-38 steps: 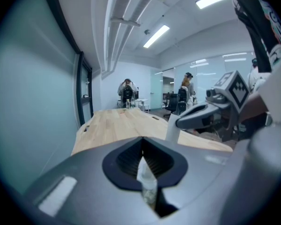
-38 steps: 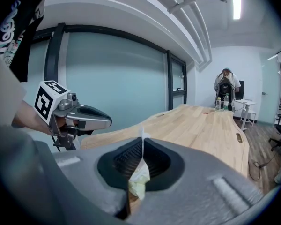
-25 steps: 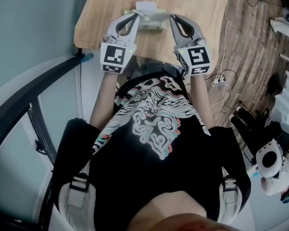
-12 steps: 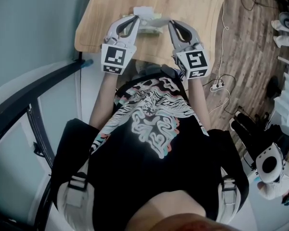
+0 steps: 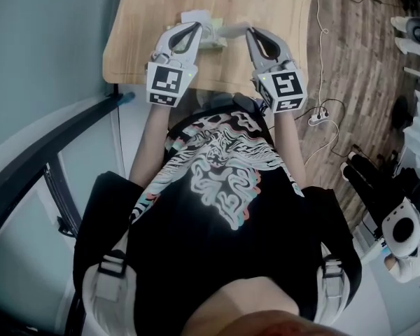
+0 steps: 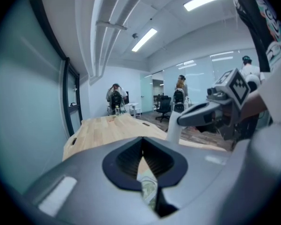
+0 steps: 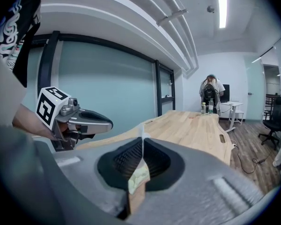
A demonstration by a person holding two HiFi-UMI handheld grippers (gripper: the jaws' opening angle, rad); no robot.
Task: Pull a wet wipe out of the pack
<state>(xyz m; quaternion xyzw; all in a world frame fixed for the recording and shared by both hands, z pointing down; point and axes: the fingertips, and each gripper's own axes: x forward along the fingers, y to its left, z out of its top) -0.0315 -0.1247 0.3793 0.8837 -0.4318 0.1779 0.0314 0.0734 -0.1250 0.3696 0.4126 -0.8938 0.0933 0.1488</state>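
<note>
Pinned wipe pack [image 5: 214, 38] in clenched left gripper [image 5: 196, 28] by desk's [image 5: 273, 5] near edge; pinched wet wipe [image 5: 234, 29] in right gripper [image 5: 250, 32]; best pulled away steadily, pack kept still.

Beyond the pack [image 5: 208, 32], the table [image 5: 266, 5] lies bare, free for passing (bottles [image 7: 206, 108] stand only at its far end). The wall [image 5: 42, 47] hems the left gripper [image 5: 195, 26]. A wipe [image 5: 232, 29] bars the gap to the right gripper [image 5: 251, 33], which has open floor [image 5: 357, 61] rightward.
</note>
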